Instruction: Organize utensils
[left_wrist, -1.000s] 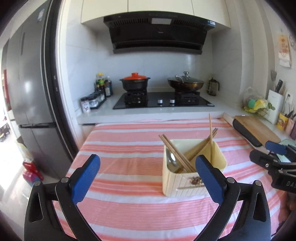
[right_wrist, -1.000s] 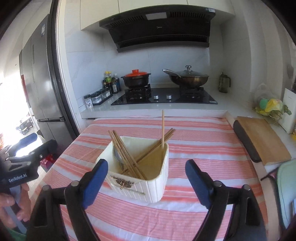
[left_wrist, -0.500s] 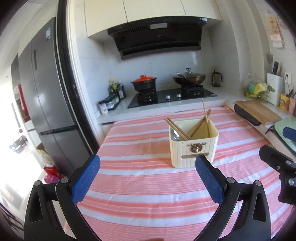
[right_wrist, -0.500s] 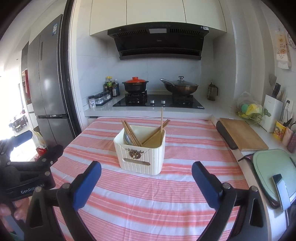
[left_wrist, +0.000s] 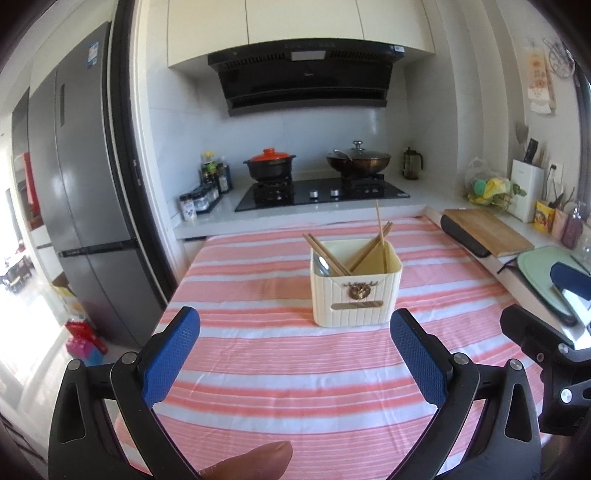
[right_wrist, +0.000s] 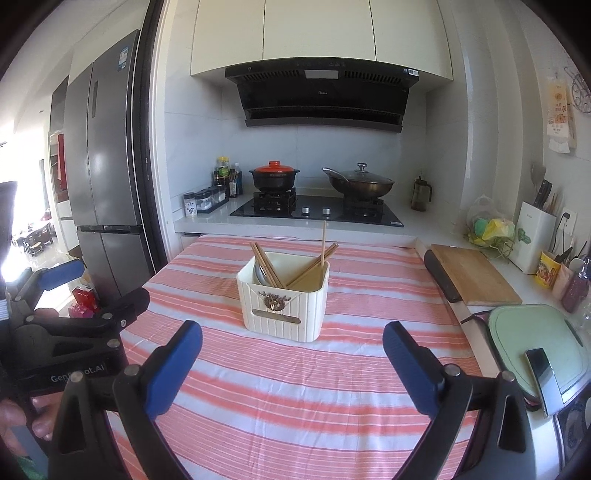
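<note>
A cream ribbed utensil holder (left_wrist: 354, 291) (right_wrist: 284, 306) stands upright on the pink-and-white striped tablecloth (left_wrist: 280, 354) (right_wrist: 295, 387). It holds several wooden chopsticks (left_wrist: 376, 240) (right_wrist: 317, 258) and a metal spoon (left_wrist: 323, 266) (right_wrist: 260, 273). My left gripper (left_wrist: 295, 354) is open and empty, well short of the holder. My right gripper (right_wrist: 291, 362) is open and empty, also short of the holder. Each gripper shows at the edge of the other's view.
A wooden cutting board (right_wrist: 472, 273) and a green lidded appliance (right_wrist: 535, 339) with a phone (right_wrist: 541, 373) lie right of the table. Behind it is a stove (right_wrist: 317, 210) with a red-lidded pot (right_wrist: 273, 177) and a wok (right_wrist: 358, 184). A fridge (right_wrist: 107, 177) stands left.
Both grippers have drawn back and risen from the holder, which now looks smaller and farther off. Both stay open and empty. The holder has not moved.
</note>
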